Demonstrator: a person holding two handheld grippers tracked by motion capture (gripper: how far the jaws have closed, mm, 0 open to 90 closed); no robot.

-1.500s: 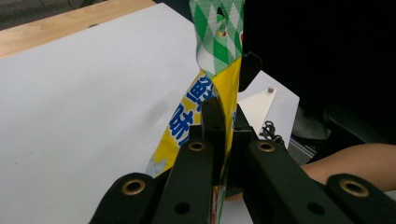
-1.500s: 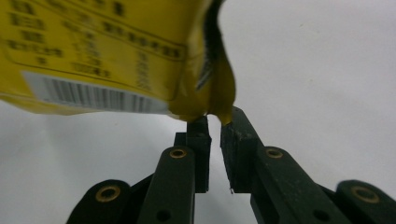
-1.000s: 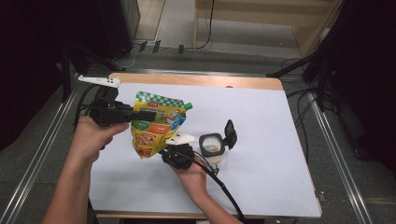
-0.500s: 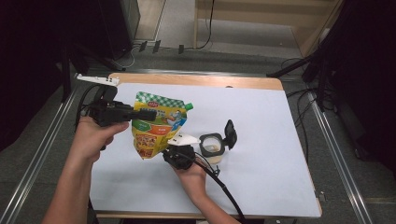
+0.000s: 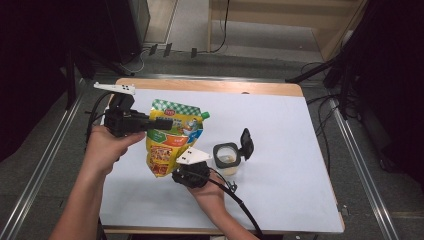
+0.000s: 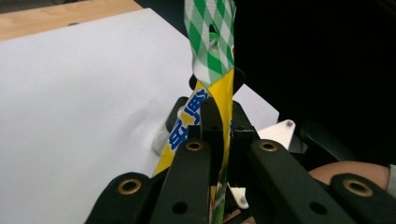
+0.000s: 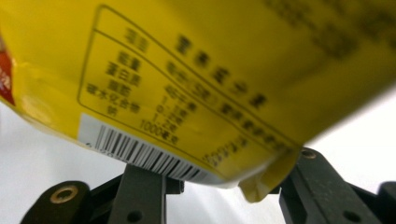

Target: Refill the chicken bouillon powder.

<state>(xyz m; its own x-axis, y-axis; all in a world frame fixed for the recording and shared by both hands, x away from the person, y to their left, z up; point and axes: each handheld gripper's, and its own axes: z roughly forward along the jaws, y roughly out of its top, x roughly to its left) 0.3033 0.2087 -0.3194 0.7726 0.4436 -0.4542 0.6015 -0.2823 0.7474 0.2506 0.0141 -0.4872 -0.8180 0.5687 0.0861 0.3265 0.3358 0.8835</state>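
Observation:
A yellow refill pouch with a green checked top and a green spout hangs tilted over the white mat. My left gripper is shut on its upper part; in the left gripper view the jaws pinch the pouch edge-on at the left gripper. My right gripper sits under the pouch's lower end. Its jaws have just been opening. In the right gripper view the pouch's bottom lies between the spread jaws of the right gripper, and the pads stand off it.
A small clear container with a black flip lid standing up sits just right of the right hand. The white mat covers the wooden table. Cables trail from both grippers.

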